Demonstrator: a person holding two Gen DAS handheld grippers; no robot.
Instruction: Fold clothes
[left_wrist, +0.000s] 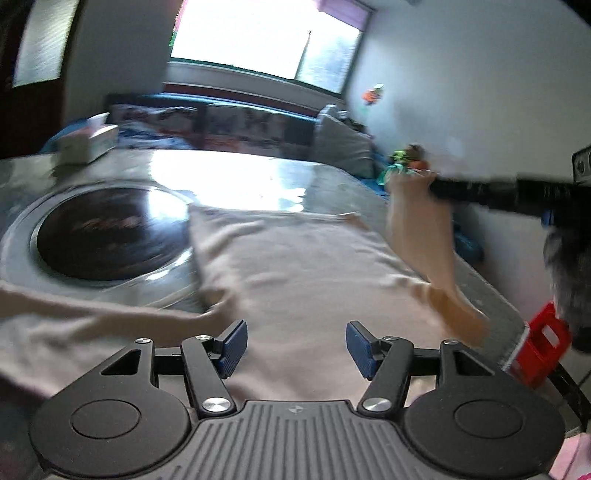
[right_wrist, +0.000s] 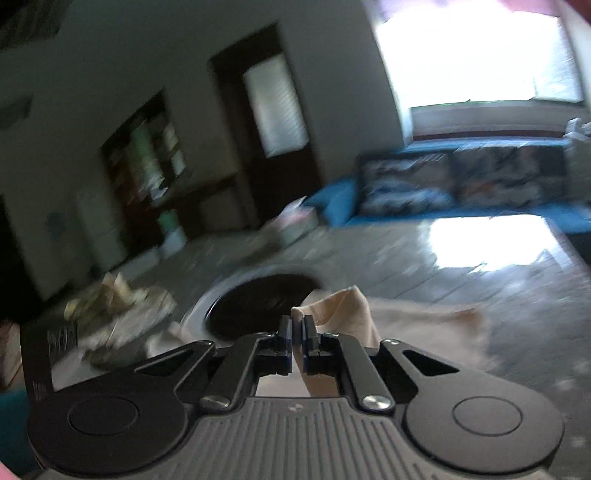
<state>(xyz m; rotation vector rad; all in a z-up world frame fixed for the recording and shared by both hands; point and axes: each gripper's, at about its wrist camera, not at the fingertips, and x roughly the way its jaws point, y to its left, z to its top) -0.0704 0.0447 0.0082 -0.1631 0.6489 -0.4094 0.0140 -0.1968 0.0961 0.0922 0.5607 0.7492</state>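
A pale beige garment (left_wrist: 295, 258) lies spread on the grey table (left_wrist: 325, 181), blurred by motion. My left gripper (left_wrist: 296, 349) hovers over its near part, open, with nothing between the blue pads (left_wrist: 232, 347). At the right of the left wrist view, my right gripper (left_wrist: 436, 190) holds one corner of the garment lifted off the table, so a strip of cloth (left_wrist: 421, 236) hangs from it. In the right wrist view, my right gripper (right_wrist: 297, 332) is shut on that beige cloth (right_wrist: 343, 306), which bunches up past the pads and trails down to the right.
A round dark plate (left_wrist: 107, 232) is set into the table left of the garment. A tissue box (left_wrist: 88, 144) stands at the far left corner. A crumpled pile of clothes (right_wrist: 122, 306) lies at the table's left. A blue sofa (right_wrist: 461, 181) runs under the bright window.
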